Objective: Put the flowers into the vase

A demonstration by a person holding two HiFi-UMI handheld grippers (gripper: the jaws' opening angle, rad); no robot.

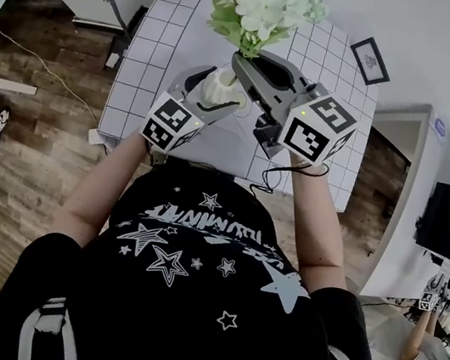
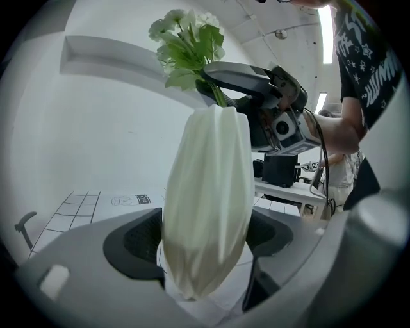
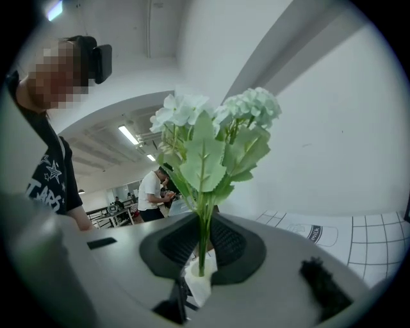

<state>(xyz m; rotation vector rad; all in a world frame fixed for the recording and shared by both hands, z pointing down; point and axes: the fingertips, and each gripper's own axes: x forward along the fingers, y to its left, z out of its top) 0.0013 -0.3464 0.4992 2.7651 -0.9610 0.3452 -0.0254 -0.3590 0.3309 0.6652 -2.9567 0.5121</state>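
One gridded white table [image 1: 157,51], wood floor [image 1: 32,149]; left gripper [image 2: 206,256] jaws clamp vase [image 2: 208,186], right gripper [image 3: 202,248] jaws pinch flowers [image 3: 211,141].

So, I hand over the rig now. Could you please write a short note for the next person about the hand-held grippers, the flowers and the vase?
Left hand-held gripper: shut on the cream vase, mouth up.
Right hand-held gripper: shut on the stems of the flowers, right above the vase mouth.
Done: both things are picked up, and the stem ends are just inside the mouth.
Left: lower the flowers deeper, open the right one, then probably set the vase on the gridded table.
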